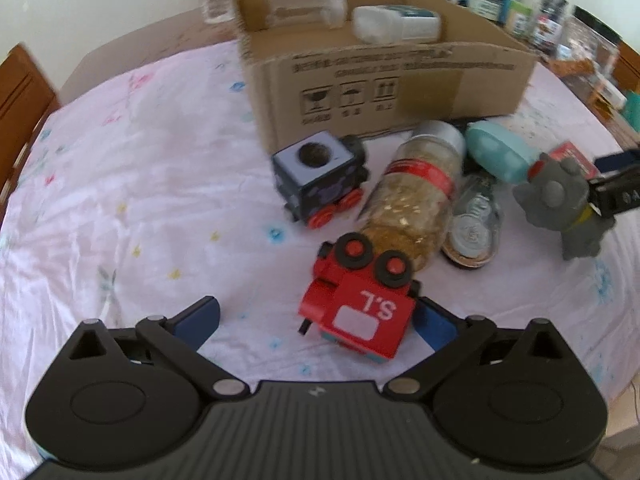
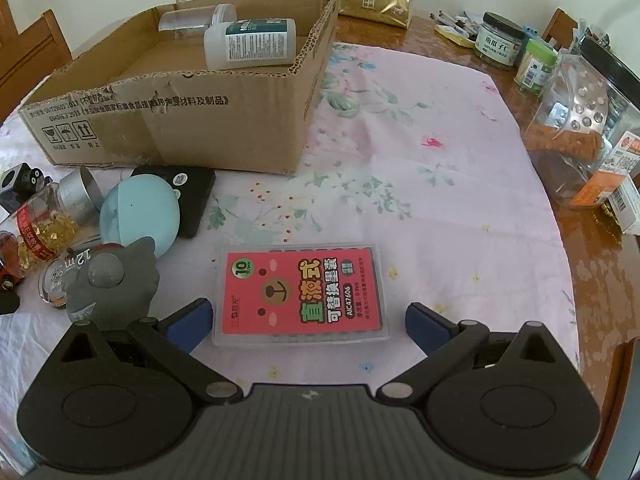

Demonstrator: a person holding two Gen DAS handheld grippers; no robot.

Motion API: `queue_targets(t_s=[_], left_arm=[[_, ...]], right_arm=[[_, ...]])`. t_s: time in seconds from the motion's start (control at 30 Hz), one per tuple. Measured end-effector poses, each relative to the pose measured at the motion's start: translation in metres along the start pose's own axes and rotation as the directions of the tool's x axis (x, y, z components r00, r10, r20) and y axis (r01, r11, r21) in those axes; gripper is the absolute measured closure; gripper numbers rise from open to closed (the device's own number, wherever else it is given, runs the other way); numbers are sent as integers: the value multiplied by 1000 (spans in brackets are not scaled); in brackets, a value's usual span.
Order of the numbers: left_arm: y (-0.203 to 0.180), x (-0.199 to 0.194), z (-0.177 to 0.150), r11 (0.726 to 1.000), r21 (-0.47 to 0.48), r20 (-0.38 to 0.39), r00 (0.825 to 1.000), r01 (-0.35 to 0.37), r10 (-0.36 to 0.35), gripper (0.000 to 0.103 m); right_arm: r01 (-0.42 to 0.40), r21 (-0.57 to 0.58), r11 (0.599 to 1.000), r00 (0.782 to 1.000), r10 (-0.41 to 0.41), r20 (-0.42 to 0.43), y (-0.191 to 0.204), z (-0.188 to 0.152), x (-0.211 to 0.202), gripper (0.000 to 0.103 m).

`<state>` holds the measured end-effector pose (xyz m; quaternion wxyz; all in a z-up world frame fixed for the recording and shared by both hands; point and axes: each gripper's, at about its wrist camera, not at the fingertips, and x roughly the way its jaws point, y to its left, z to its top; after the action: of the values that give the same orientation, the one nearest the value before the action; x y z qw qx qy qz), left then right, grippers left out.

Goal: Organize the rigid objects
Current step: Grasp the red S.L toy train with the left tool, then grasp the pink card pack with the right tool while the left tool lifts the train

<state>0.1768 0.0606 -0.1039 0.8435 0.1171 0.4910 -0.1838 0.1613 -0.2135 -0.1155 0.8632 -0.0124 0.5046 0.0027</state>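
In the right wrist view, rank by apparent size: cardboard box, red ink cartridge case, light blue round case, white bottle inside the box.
1. cardboard box, clearly largest.
2. red ink cartridge case, though it lies nearest the camera, which inflates it.
3. light blue round case and white bottle look about alike; the bottle is farther away, so no ranking between them.

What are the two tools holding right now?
Nothing. The left tool is open, the red toy train lying on the cloth between its fingers. The right tool is open around the flat pink-labelled plastic case.
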Motion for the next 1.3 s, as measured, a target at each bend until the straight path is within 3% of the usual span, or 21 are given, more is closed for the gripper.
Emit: queue_targets(t_s=[0.07, 0.3, 0.47, 0.7, 1.0, 1.3], left_arm=[[-4, -3, 2, 999, 32, 16, 999, 38, -38, 20], [-12, -7, 5, 989, 119, 45, 994, 93, -99, 46], [-14, -9, 0, 993, 94, 41, 996, 75, -79, 46], [0, -18, -16, 998, -57, 36, 999, -3, 5, 46], [0, -20, -22, 997, -73, 59, 998, -21, 25, 44], [-4, -18, -24, 997, -70, 88, 996, -20, 27, 35]], right_arm=[[-1, -2, 1000, 1000, 1, 2, 0, 0, 0, 0], [-6, -10, 1000, 1000, 6, 8, 0, -1, 0, 0], [-14, -24, 1000, 1000, 15, 25, -2, -2, 0, 0], [18, 24, 1000, 999, -19, 48, -21, -10, -5, 0], [-56, -93, 994, 994, 64, 86, -29, -2, 2, 0], [-77, -116, 990, 991, 89, 104, -28, -1, 3, 0]])
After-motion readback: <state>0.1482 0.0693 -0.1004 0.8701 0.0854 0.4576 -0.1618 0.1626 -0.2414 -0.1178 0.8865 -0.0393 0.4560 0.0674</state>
